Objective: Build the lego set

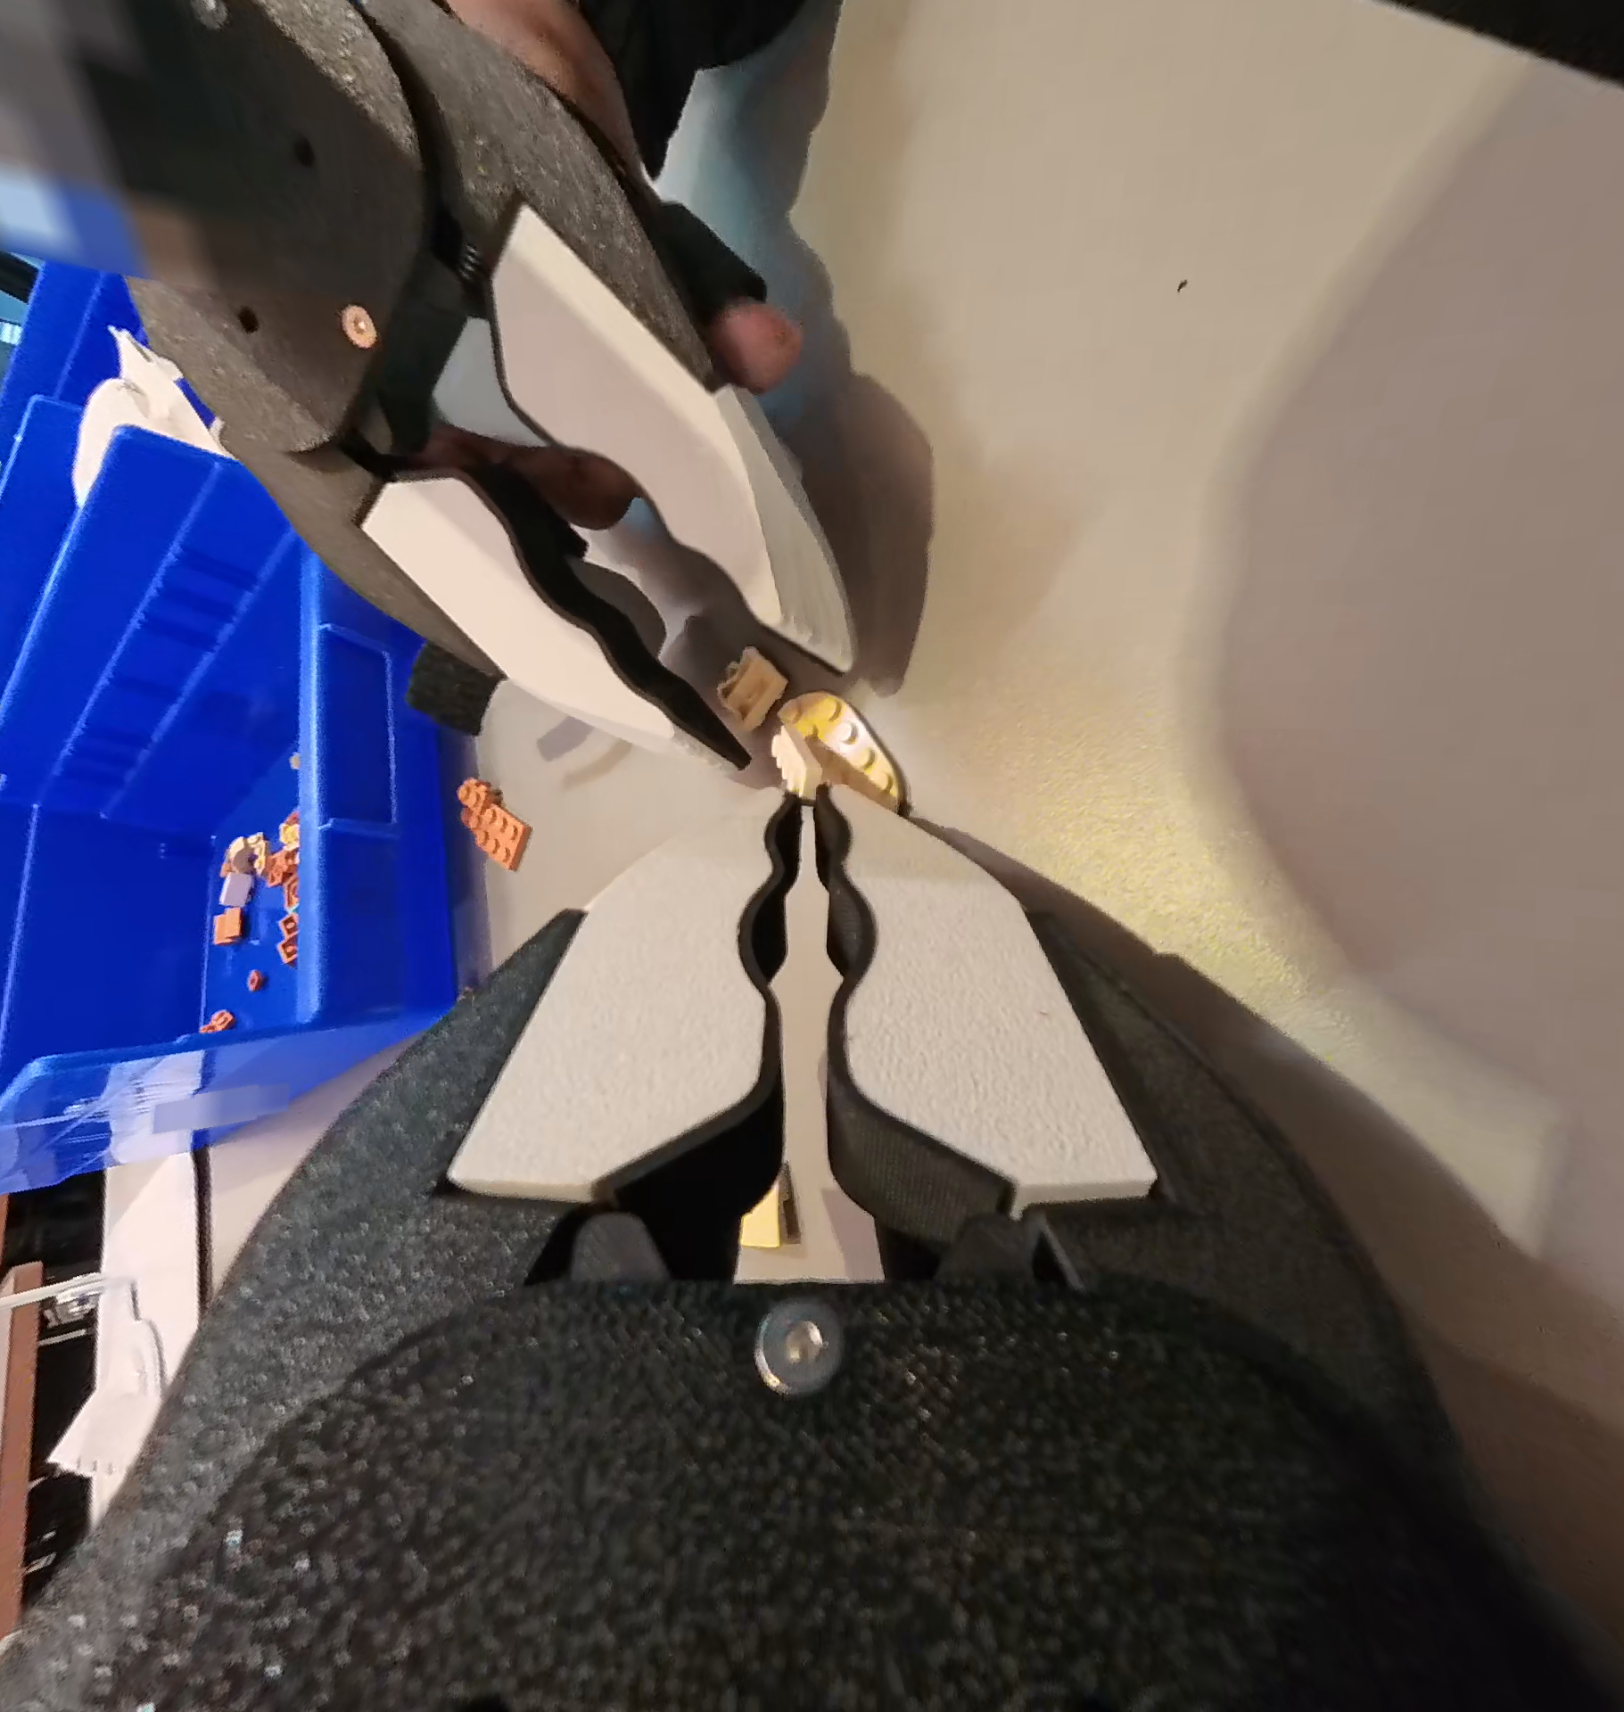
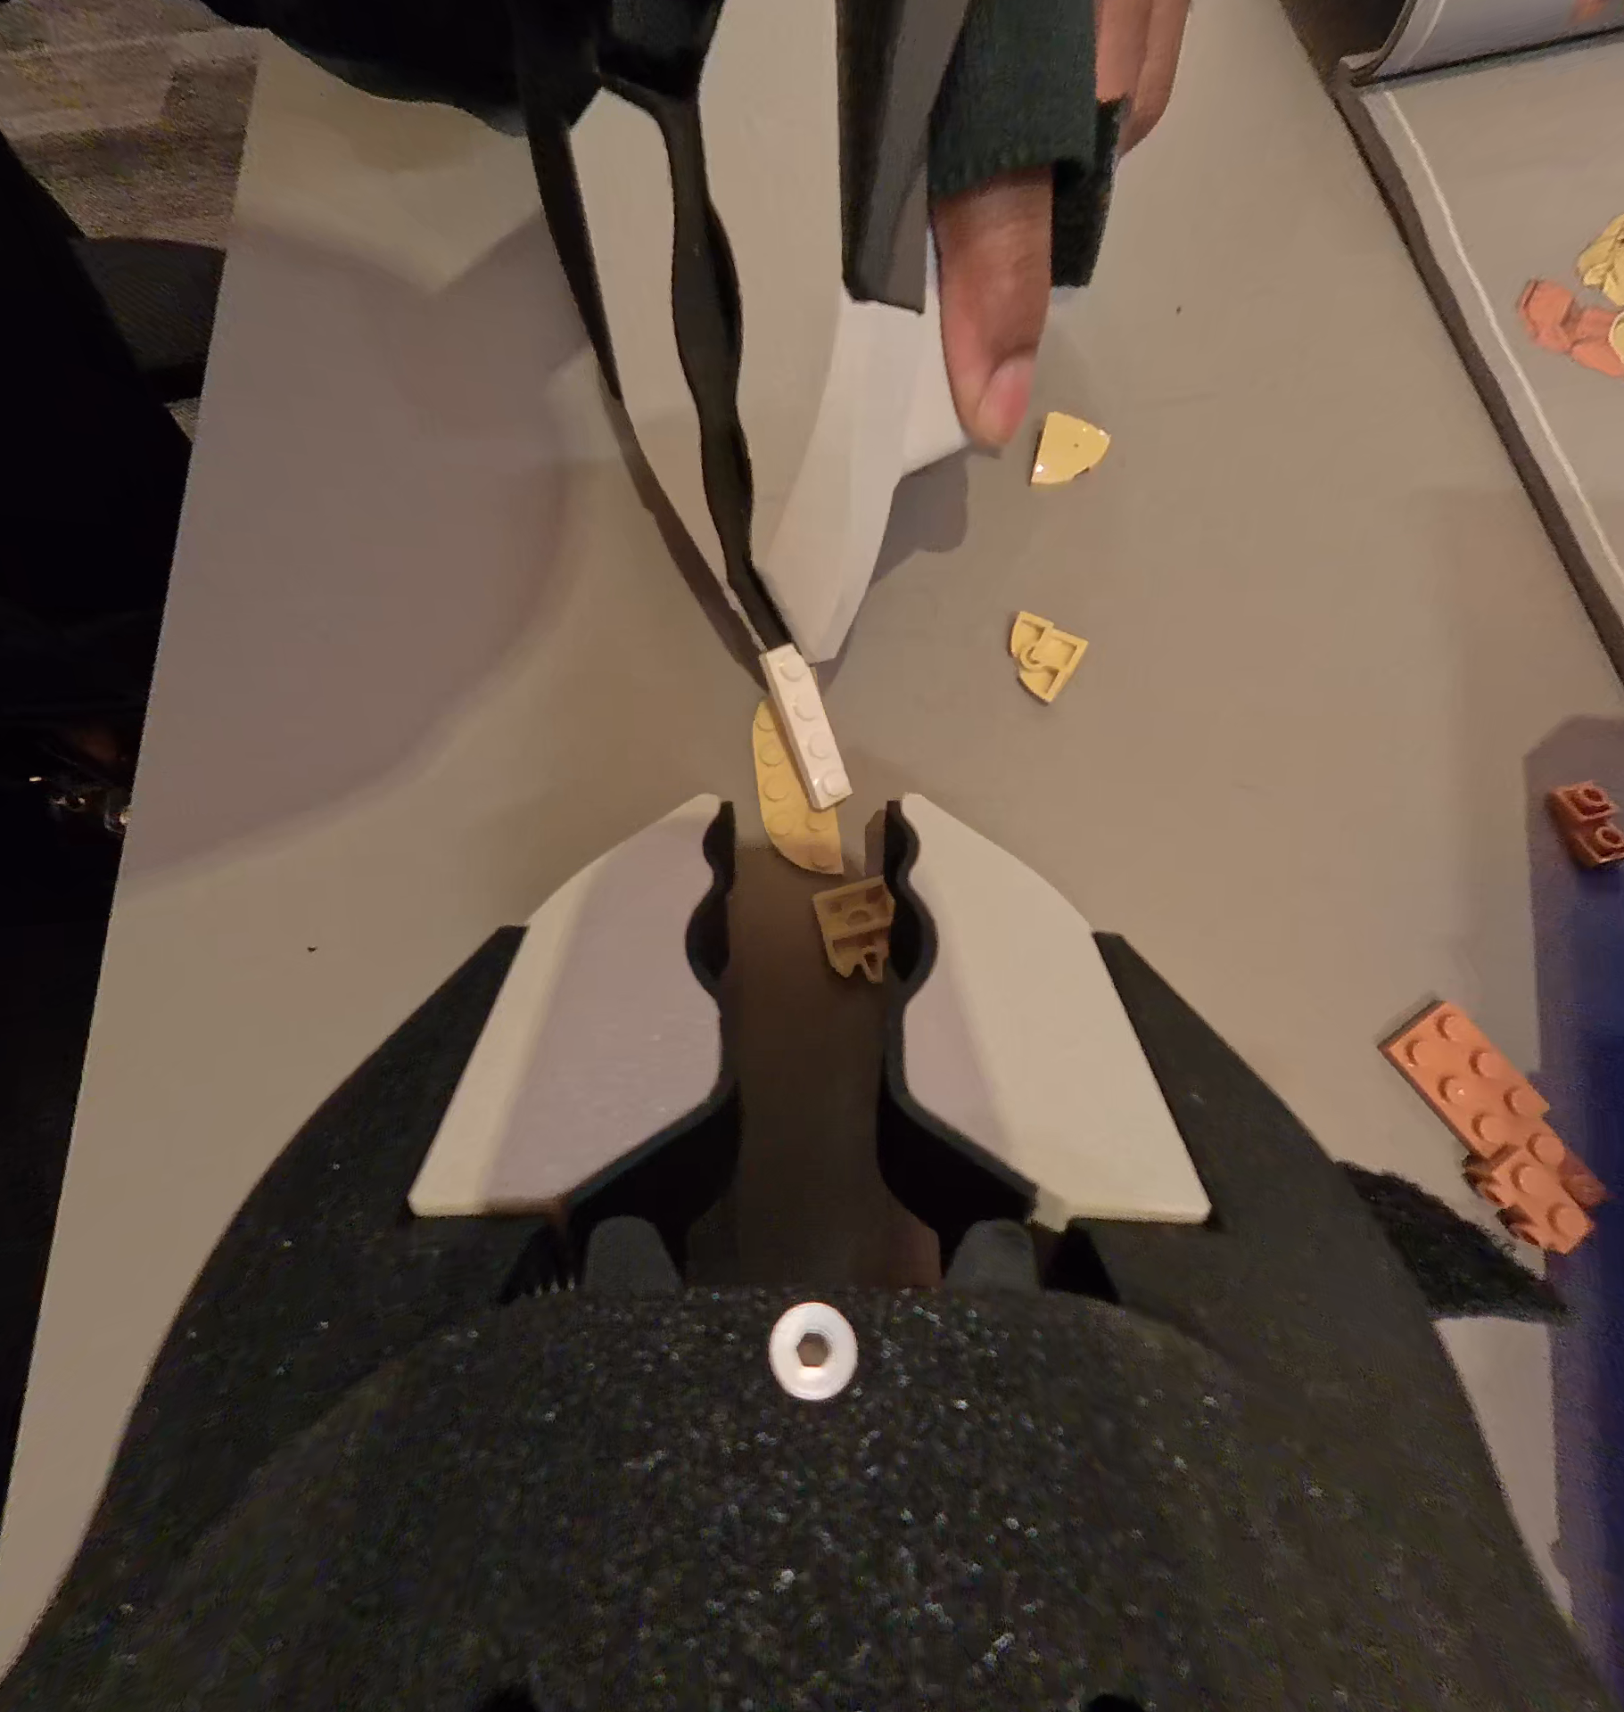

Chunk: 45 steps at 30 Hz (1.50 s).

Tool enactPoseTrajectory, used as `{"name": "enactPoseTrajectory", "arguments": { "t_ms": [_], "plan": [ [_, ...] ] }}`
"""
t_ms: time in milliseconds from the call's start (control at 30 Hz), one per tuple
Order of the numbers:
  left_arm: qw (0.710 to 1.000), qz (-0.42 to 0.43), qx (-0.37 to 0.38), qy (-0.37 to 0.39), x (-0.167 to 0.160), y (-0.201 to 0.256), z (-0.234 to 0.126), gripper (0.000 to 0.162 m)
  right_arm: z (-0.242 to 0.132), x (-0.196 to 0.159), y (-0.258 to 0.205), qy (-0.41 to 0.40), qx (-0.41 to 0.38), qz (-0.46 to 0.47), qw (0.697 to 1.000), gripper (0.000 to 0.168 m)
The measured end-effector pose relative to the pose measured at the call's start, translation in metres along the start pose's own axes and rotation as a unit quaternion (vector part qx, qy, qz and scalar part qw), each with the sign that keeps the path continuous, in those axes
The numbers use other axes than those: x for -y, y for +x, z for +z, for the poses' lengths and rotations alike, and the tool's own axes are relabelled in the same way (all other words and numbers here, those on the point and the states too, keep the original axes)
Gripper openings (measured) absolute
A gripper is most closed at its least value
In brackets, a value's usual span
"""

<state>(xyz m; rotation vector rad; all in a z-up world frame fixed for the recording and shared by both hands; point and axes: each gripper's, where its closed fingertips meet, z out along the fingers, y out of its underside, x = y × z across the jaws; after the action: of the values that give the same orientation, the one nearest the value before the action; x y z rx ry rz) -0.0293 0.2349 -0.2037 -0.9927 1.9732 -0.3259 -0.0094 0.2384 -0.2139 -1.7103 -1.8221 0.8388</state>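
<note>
White and thin, a narrow plate [image 2: 806, 728] is pinched at one end between the tips of my left gripper [image 2: 771, 648], whose jaws are clamped tight on it. That plate sits along the straight edge of a tan curved plate [image 2: 785, 806], studs up, and the two seem pressed together, though from the left wrist view, blurred as it is, I can't be sure how firmly they join. My right gripper [image 2: 803, 820] is spread wide and grips nothing; a small tan bracket piece [image 2: 852, 926] lies on the grey table [image 2: 372, 556] between its fingers, close to the right-hand pad, just beside the curved plate's lower tip. Two more tan pieces rest farther out on the table: a rounded one [image 2: 1067, 449] near my left thumb [image 2: 988, 315] and a corner-shaped one [image 2: 1047, 653] below it. Off to the right lie an orange-brown plate assembly [image 2: 1489, 1126] and a small brown brick [image 2: 1591, 823]. In the left wrist view, a blue bin [image 1: 168, 834] holds a scatter of small orange pieces [image 1: 261, 889], with another orange plate [image 1: 495, 824] on the table just beside it.
</note>
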Motion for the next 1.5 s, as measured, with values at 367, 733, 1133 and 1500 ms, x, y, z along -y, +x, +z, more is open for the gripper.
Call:
{"name": "enactPoseTrajectory", "arguments": {
  "t_ms": [367,733,1133,1500],
  "plan": [
    [1.000,0.002,0.005,-0.001,-0.001,-0.001,0.000,0.003,0.004,-0.002,0.008,-0.015,-0.037,-0.007,0.999,0.024],
    [1.000,0.000,0.006,0.000,-0.001,-0.001,-0.001,0.003,0.005,-0.002,0.008,-0.017,-0.024,-0.011,1.000,0.009],
    [1.000,-0.003,0.013,0.009,0.002,-0.005,-0.006,0.003,0.004,-0.001,0.004,-0.011,-0.020,-0.030,0.999,0.000],
    [1.000,-0.016,0.022,0.004,-0.004,-0.007,-0.010,0.003,-0.001,0.002,0.004,0.011,-0.016,-0.040,0.999,0.000]
  ]
}}
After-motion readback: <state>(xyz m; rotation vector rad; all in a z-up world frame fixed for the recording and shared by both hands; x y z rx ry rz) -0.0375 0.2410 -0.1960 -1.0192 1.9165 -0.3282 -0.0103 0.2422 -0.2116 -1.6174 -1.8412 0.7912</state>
